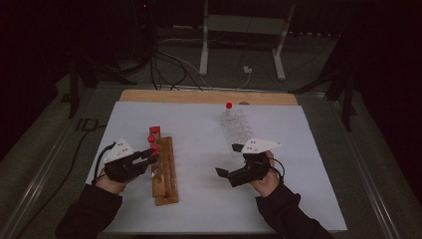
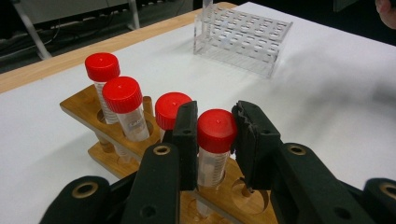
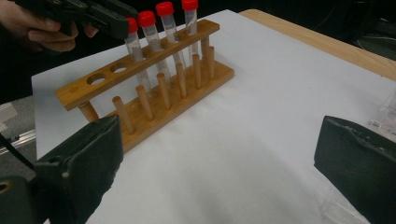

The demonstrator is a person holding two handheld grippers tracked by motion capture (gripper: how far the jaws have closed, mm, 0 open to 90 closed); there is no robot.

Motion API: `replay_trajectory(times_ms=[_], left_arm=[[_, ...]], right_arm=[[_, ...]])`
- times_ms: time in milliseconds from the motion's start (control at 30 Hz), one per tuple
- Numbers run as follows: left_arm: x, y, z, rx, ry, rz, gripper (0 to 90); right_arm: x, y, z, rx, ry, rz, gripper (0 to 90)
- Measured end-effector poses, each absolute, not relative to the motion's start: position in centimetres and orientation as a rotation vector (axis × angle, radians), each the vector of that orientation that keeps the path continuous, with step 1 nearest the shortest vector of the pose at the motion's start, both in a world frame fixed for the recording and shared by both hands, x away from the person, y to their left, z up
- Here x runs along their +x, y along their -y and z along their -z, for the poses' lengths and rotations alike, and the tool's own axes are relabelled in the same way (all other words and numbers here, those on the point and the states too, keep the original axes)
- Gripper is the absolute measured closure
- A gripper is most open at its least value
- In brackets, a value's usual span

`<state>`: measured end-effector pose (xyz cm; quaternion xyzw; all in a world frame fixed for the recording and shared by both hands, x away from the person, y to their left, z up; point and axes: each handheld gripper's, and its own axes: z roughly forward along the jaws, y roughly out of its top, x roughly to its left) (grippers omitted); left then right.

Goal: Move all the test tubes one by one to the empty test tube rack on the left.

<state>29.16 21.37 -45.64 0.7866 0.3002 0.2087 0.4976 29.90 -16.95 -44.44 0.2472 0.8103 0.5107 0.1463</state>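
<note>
A wooden tube rack (image 1: 165, 174) lies left of centre on the white sheet and holds several red-capped tubes in its far holes. My left gripper (image 1: 152, 156) is at the nearest of these tubes (image 2: 216, 133), its jaws (image 2: 216, 112) pressed on both sides of the red cap. The tube still stands in its hole. The two near holes of the wooden rack (image 3: 154, 88) are bare. My right gripper (image 1: 226, 162) hovers over the sheet to the right of the rack, its jaws (image 3: 222, 140) wide open with nothing between them.
A clear plastic rack (image 1: 238, 130) stands at the back right of the sheet, with one red-capped tube (image 1: 229, 105) at its far end. A wooden board edge (image 1: 209, 96) runs along the back. Cables and a metal frame lie on the floor beyond.
</note>
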Motion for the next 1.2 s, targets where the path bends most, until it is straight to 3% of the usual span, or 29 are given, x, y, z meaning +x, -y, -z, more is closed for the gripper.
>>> replay_trajectory(times_ms=[333, 700, 933, 1067, 1200], left_arm=[[29.2, -21.4, 45.6, 1.913, -0.709, -0.467, 68.5], [27.8, -21.1, 44.2, 1.869, -0.663, -0.465, 18.2], [27.4, -21.0, 44.1, 1.861, -0.652, -0.446, 6.0], [27.3, -20.9, 44.0, 1.863, -0.638, -0.450, 4.5], [27.2, -20.9, 44.0, 1.869, -0.632, -0.449, 4.1]], right_arm=[[29.9, 17.0, 44.1, 0.704, -2.327, -1.473, 1.5], [31.7, 18.3, 41.7, 0.714, -2.249, -1.469, 1.5], [35.2, 19.0, 41.4, 0.703, -2.262, -1.480, 1.5], [37.9, 19.4, 42.0, 0.743, -2.269, -1.456, 2.0], [40.3, 19.7, 42.7, 0.799, -2.278, -1.400, 9.1]])
